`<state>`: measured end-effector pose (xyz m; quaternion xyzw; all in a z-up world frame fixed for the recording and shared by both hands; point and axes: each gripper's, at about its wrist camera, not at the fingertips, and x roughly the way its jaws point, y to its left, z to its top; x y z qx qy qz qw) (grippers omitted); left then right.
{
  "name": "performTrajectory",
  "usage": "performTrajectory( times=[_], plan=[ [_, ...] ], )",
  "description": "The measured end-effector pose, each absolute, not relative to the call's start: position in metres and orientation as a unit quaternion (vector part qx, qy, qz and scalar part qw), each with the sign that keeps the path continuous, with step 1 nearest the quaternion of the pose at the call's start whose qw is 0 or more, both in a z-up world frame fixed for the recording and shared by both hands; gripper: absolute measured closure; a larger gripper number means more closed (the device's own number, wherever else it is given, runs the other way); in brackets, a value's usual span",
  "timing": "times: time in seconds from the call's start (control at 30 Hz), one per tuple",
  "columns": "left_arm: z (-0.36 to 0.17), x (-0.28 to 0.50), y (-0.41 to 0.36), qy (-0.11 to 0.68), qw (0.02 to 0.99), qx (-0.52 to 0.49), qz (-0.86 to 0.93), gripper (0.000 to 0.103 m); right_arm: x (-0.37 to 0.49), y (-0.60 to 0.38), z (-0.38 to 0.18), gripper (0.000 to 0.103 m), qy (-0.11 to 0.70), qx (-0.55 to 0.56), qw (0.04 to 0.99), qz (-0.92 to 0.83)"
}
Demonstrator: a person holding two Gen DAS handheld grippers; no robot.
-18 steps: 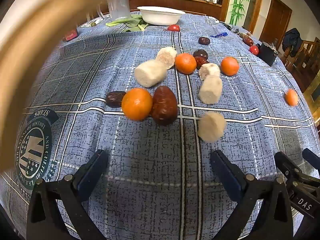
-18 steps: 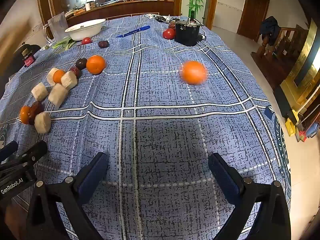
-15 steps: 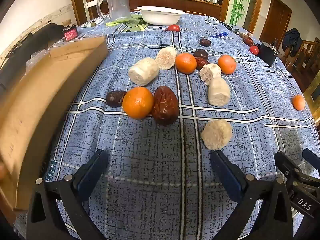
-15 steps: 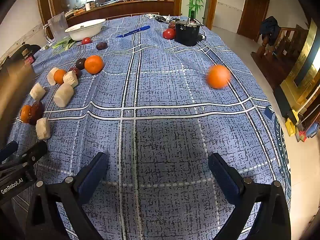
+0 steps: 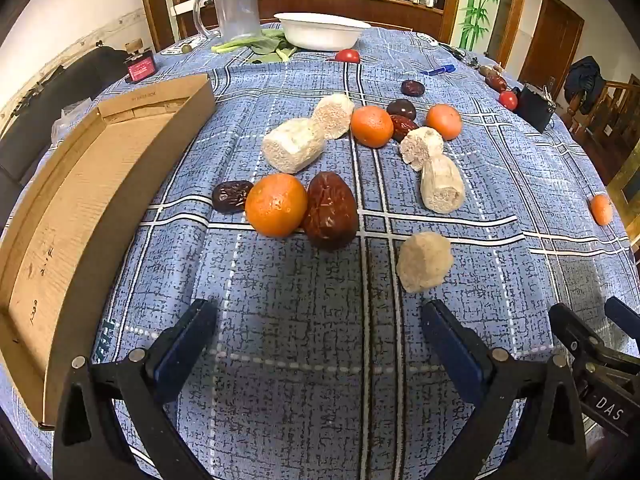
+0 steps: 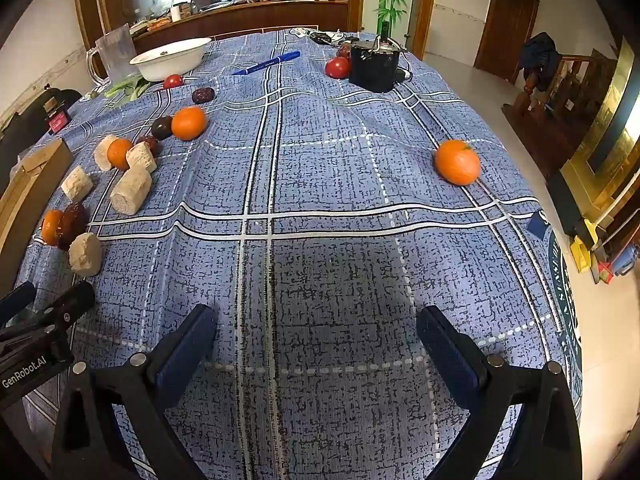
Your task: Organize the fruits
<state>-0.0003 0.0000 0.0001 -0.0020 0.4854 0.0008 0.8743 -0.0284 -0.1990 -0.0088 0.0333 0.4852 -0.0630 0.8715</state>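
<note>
- Left gripper [image 5: 318, 330]: jaws spread wide, nothing held, hovering low over the blue checked tablecloth [image 5: 304, 380] just short of the fruit.
- Right gripper [image 6: 316, 334]: jaws likewise spread wide and empty, over bare cloth with no fruit between them.
- Cardboard tray [image 5: 76, 216]: lies at the left edge of the table, open side up, nothing visible in it. Judged to be the likely place for the fruit.
- Nearest cluster, left view: an orange [image 5: 276, 205] touching a large brown date [image 5: 330, 210], with a small dark date [image 5: 231, 197] just beside the orange on its other side.
- Pale porous chunks: one [image 5: 425, 262] lies closest to the left gripper's right finger; others [image 5: 294, 145] sit farther back among more oranges and dates.
- Stray orange [image 6: 457, 162]: alone on the right side of the table, well apart from the rest, near the edge.
- Handling, as a judgement: the oranges look firm, smooth and round, apt to roll or slip; take them across the widest part with moderate squeeze. The dates look wrinkled and soft-skinned; grip across the short axis, gently. The pale chunks look light and crumbly; light pressure on the flanks.
- Risk: the stray orange could roll off if nudged.
</note>
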Motion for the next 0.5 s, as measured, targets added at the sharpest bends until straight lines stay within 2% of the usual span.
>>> performTrajectory(
  times=[0.33, 0.5],
  plan=[
    [0.001, 0.0, 0.005, 0.492, 0.871, 0.0, -0.006, 0.0, -0.023, -0.199, -0.008, 0.001, 0.494, 0.031, 0.866, -0.067],
    [0.026, -0.005, 0.025, 0.493, 0.87, -0.012, -0.008, 0.0, -0.017, -0.179, 0.024, 0.001, 0.49, 0.016, 0.87, -0.05]
  ],
)
